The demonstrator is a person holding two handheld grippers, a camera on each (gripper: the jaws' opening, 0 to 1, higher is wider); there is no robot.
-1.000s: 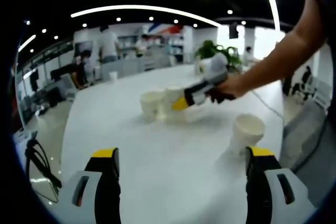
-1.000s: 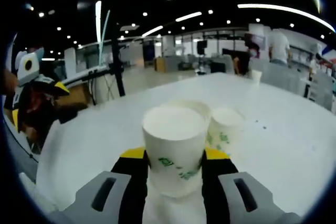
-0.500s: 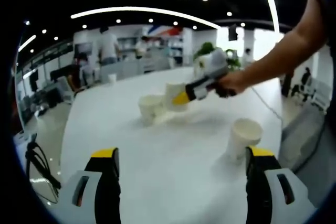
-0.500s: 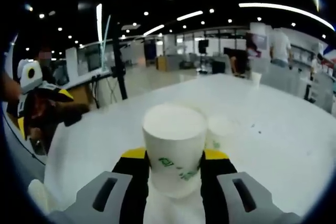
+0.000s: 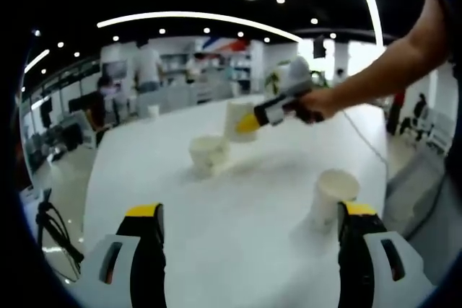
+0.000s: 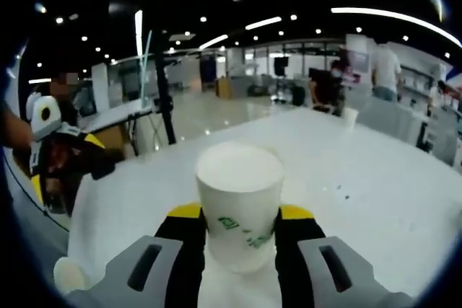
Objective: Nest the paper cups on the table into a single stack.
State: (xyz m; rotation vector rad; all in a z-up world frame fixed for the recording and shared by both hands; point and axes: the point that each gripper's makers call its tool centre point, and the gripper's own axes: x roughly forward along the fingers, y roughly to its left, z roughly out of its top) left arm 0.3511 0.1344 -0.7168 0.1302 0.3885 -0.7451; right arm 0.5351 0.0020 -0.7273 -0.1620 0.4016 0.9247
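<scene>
My right tongs (image 6: 240, 232) are pinching a white paper cup (image 6: 240, 210) with green print, its closed base turned toward the camera, the yellow-tipped jaws pressed against both of its sides. In the left gripper view I see those same right tongs (image 5: 249, 122) out ahead, held in my hand (image 5: 310, 104), with that cup (image 5: 237, 118) raised clear above the white surface (image 5: 231, 229).

My left tongs (image 5: 249, 214) stand spread wide with nothing between the jaws, low over the near part of the surface. Just beside the right-hand jaw in that view a second paper cup (image 5: 328, 198) stands upright, mouth up, on the surface. Farther off, near the middle of the surface, a third paper cup (image 5: 208, 153) stands upright, below and just to the left of the lifted one, apart from it.

In the right gripper view my left tongs (image 6: 52, 149) appear at the left edge, and a paper cup's rim (image 6: 68, 276) shows at the lower left. A small cup (image 6: 351, 115) stands far off on the surface toward the right. Behind it all is an open office with ceiling lights, where several people (image 5: 148, 66) stand beyond the far end of the surface.
</scene>
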